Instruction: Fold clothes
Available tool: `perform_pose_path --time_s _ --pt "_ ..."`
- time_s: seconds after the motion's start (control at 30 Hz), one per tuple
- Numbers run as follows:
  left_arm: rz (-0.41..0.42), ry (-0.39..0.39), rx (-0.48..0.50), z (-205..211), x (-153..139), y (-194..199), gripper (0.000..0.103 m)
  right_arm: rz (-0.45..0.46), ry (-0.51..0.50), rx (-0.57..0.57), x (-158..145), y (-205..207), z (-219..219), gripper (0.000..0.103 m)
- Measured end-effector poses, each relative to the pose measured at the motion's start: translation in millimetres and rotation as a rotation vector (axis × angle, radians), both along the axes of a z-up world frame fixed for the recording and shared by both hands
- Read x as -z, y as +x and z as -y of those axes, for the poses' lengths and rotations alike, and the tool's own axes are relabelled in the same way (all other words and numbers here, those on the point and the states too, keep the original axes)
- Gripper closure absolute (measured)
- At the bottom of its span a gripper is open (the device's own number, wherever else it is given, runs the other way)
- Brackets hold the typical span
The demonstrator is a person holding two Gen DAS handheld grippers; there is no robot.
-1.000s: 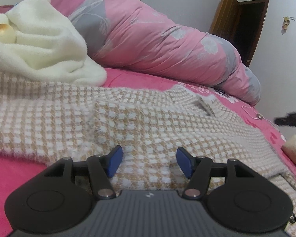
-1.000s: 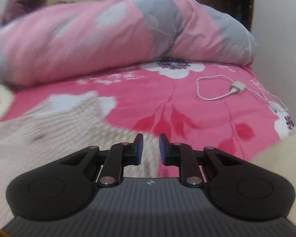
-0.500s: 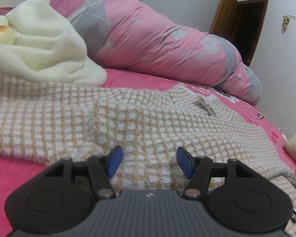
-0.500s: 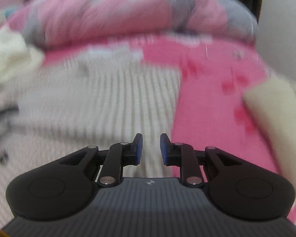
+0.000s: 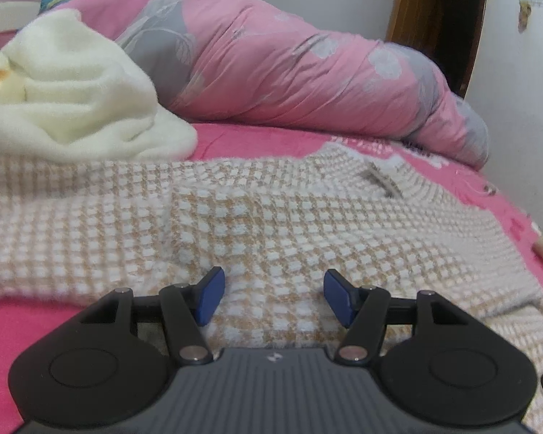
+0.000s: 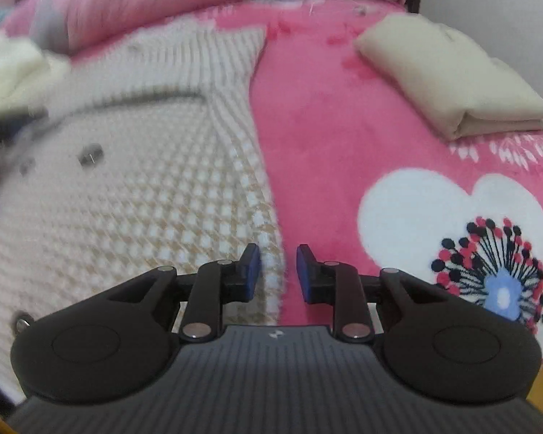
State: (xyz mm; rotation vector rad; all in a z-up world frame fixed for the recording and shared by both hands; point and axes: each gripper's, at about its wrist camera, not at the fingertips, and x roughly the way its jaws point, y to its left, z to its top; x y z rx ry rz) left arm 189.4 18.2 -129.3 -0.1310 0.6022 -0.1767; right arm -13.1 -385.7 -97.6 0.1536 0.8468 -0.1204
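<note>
My left gripper gapes wide over the spread sweater; my right gripper, narrowly parted, straddles its right edge for pinching.

**Where the two wrist cams were looking**

Left wrist cam sat low and close over the checked sweater, facing across the bed toward the rolled pink quilt and the door at upper right. Right wrist cam was tilted down more, right at the sweater's edge, with the pink bedsheet filling the right half. Both views shared the sweater, the quilt along the top, and the cream blanket at upper left.
</note>
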Motion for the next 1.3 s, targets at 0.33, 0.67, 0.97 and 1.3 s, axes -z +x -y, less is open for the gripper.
perform_pose_path --time_s 0.33,0.67,0.97,1.3 --pt "0.044 -0.180 -0.183 -88 -27 -92 0.036 0.273 0.064 -0.246 -47 73 -95 0.079" --pt "0.032 -0.288 -0.464 -187 -27 -107 0.029 0.301 0.031 -0.453 -29 169 -230 0.078" --pt "-0.016 -0.469 -0.833 -250 -7 -92 0.029 0.211 -0.005 -0.445 27 214 -262 0.073" --pt "0.016 -0.509 -1.012 -272 5 -61 0.071 0.223 0.033 -0.440 29 213 -257 0.073"
